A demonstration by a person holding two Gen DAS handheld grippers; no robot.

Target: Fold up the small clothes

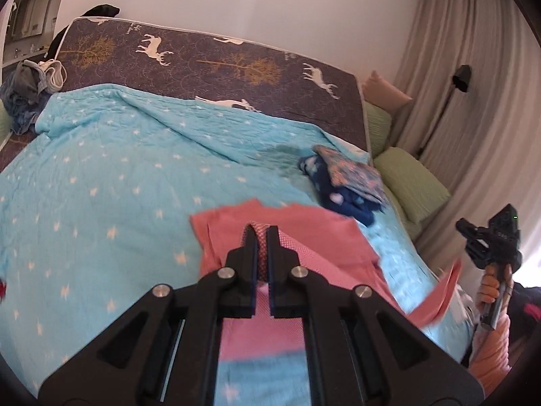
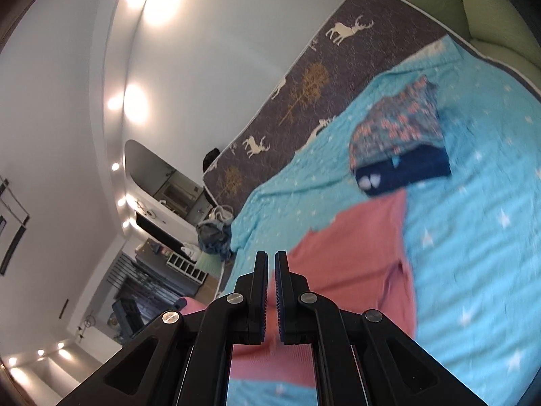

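Pink garment (image 1: pixel 297 237) during folding, seen from both wrist cameras. The garment lies partly spread on the blue star-print blanket (image 1: pixel 101 182) covering the bed, with its near part lifted toward the viewer. The left gripper (image 1: pixel 261 233) is nearly closed, its jaws pinching a raised fold of the pink cloth; fabric shows between the jaws and runs down beneath the gripper body. In the left view the right gripper (image 1: pixel 473 237) appears well off to the right, beyond the edge of the bed, held in a hand (image 1: pixel 492 287), and a pink corner (image 1: pixel 439 301) trails just beside it; from this view it cannot be told whether that corner is gripped. In the right wrist view the right gripper (image 2: pixel 270 257) stands at a narrow gap, with pink cloth (image 2: pixel 355 253) directly behind and below the jaws; cloth seems to sit between them, though blur leaves the hold uncertain. The governing relation: the garment's free body lies ahead of both grippers, toward the headboard side, so the coming move is judged to carry the lifted edge forward over the part resting on the blanket. A folded stack of floral and navy clothes (image 1: pixel 345 182) lies just beyond the garment's far right corner, near but apart. An unsorted heap (image 1: pixel 27 101) sits at the far left of the bed.
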